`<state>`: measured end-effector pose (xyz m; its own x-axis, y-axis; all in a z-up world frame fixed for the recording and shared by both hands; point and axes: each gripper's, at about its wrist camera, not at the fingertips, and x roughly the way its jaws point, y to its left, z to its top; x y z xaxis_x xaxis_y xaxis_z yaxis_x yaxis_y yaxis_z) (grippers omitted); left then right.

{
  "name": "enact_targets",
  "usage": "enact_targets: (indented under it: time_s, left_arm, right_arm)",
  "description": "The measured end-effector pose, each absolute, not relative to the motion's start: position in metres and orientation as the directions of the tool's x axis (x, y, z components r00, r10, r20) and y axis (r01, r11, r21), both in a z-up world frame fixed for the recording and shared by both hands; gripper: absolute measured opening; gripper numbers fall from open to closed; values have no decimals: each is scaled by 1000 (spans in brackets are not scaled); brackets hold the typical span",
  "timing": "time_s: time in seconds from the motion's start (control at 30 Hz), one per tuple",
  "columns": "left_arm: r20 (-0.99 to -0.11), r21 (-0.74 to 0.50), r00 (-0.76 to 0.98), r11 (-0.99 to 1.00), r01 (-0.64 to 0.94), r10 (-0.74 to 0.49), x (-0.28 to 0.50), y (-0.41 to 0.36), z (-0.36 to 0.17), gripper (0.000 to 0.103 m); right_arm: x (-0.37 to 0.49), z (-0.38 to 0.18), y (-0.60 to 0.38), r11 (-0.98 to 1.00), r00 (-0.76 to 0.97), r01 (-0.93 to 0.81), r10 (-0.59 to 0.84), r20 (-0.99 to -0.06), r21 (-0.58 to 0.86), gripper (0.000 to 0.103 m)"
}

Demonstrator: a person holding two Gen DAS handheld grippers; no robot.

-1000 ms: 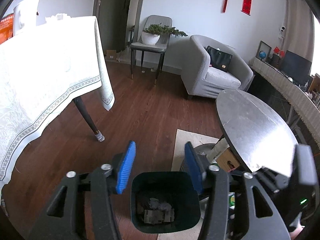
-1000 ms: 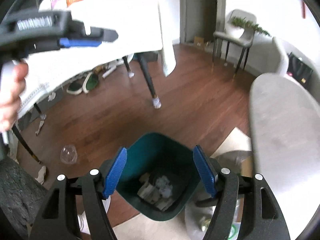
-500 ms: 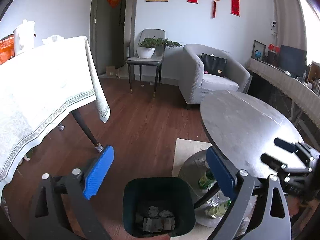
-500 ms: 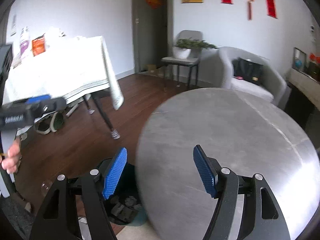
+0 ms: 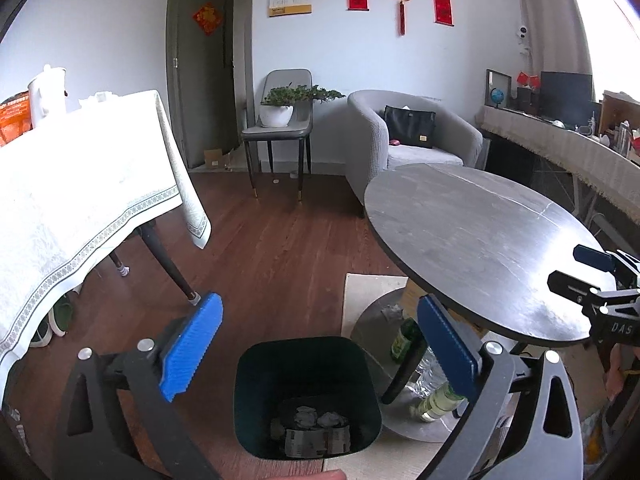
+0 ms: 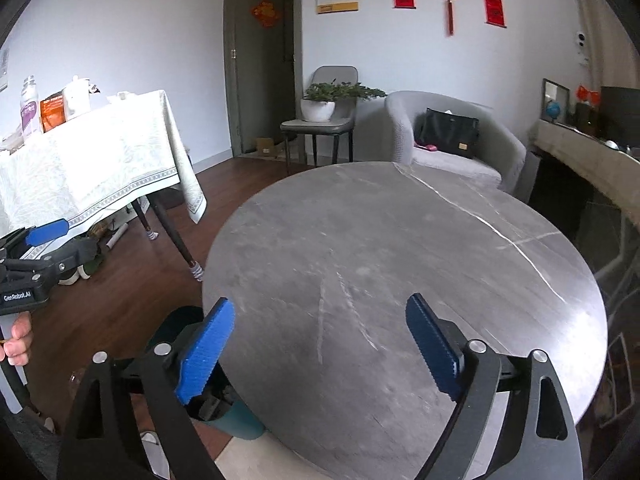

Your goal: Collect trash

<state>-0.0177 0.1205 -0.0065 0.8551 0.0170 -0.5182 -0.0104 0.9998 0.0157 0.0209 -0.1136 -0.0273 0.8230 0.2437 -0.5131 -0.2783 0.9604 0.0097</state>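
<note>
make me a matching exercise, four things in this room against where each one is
Things:
1. crumpled paper
2. potted plant
3. black handbag
4. green bottle

Places:
A. on the grey armchair
B. under the round table
C. in the dark green bin
D. on the chair by the door

Pairs: 1-C, 2-D, 3-A, 4-B

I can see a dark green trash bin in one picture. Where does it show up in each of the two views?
Left wrist view: the trash bin sits bottom centre on the floor, seen from above, crumpled paper inside.
Right wrist view: only part of it shows at lower left, mostly hidden behind the blue pad and the table edge.
Shared landmark: the round grey table, right of the bin in both views.
</note>
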Motion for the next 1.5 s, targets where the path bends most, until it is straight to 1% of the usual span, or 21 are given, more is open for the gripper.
enact_targets:
  time_s: [0.13, 0.4, 0.87, 1.5]
  left_arm:
    - [-501, 30, 865, 999, -19, 31, -26, 115, -8, 100]
    - [-505, 38, 862, 999, -35, 50, -23, 106, -12, 100]
    - [-513, 36, 856, 998, -45, 57, -20, 105, -15, 100]
    - [-516, 38, 854, 998, -47, 60, -20, 106, -17, 100]
  right_arm:
    - [15, -27, -122, 962, 824, -271, 245, -511, 25, 90]
    - [9, -25, -131, 964, 829, -266, 244, -503, 30, 91]
    - [8, -24, -131, 954, 822, -298, 275, -499, 35, 92]
    - [8, -24, -129, 952, 820, -304, 281, -498, 37, 92]
